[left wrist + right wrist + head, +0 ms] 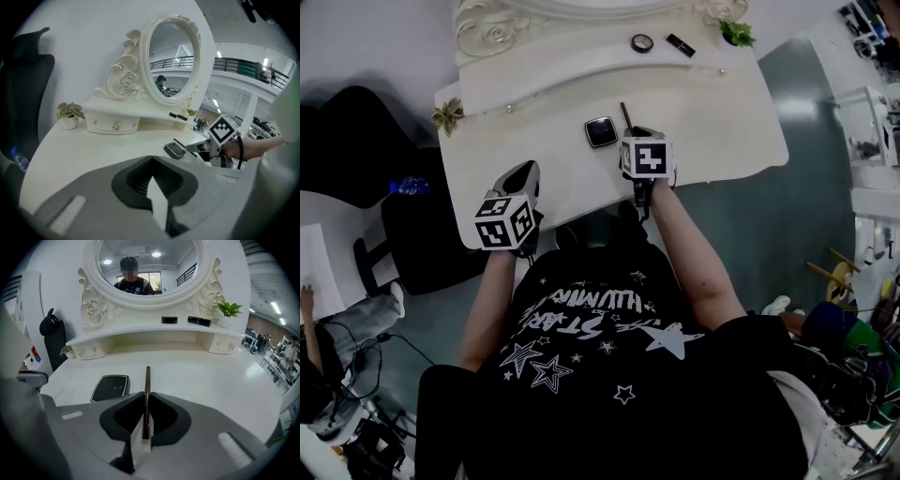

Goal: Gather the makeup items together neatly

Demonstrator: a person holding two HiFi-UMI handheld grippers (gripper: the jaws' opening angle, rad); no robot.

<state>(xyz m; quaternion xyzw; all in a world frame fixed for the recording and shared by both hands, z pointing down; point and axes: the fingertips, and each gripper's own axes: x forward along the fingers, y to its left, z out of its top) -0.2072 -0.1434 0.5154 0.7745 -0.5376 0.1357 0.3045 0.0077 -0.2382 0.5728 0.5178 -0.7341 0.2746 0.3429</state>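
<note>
My right gripper (146, 397) is shut on a thin brown makeup pencil (147, 380), which points forward just over the white vanity table (712, 112). A black square compact (110, 386) lies flat just left of the pencil; the head view shows the compact (601, 131) beside the right gripper (632, 131). My left gripper (523, 174) hovers near the table's front left edge, shut with nothing in it (151, 161). On the raised shelf a round black case (642, 42) and a black tube (681, 45) lie side by side.
An ornate oval mirror (171, 56) stands at the back over small drawers (115, 125). Small potted plants sit at the left (447, 116) and right (736, 34) ends. A black chair (356, 141) stands left of the table. The person's torso fills the near side.
</note>
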